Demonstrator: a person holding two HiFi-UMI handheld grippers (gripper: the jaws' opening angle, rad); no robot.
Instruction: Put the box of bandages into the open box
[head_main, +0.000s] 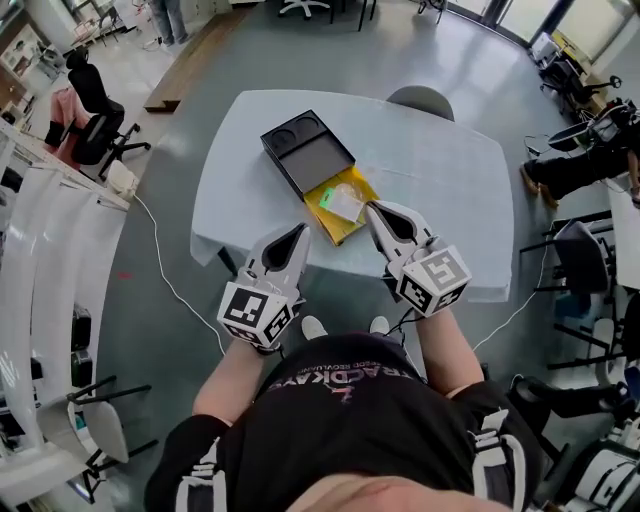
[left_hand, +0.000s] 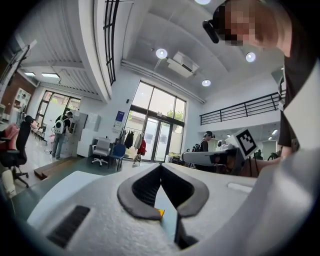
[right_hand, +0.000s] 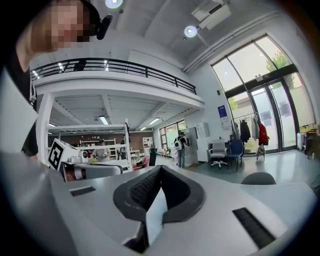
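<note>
An open yellow box (head_main: 352, 234) sits near the front edge of the white-clothed table (head_main: 440, 170). A small white box of bandages with a green edge (head_main: 341, 203) lies inside it. A black tray-like box (head_main: 307, 150) touches the yellow box at its far left side. My left gripper (head_main: 302, 229) is shut and empty, its tip just left of the yellow box. My right gripper (head_main: 369, 206) is shut and empty, its tip at the yellow box's right edge. Both gripper views look out across the room, each with its own jaws (left_hand: 160, 166) (right_hand: 160, 167) closed tip to tip.
A grey chair (head_main: 421, 100) stands at the table's far side. Black office chairs (head_main: 585, 250) crowd the right, another (head_main: 95, 110) is at the far left. A white cable (head_main: 165, 270) runs on the floor left of the table. White racks (head_main: 50, 260) line the left.
</note>
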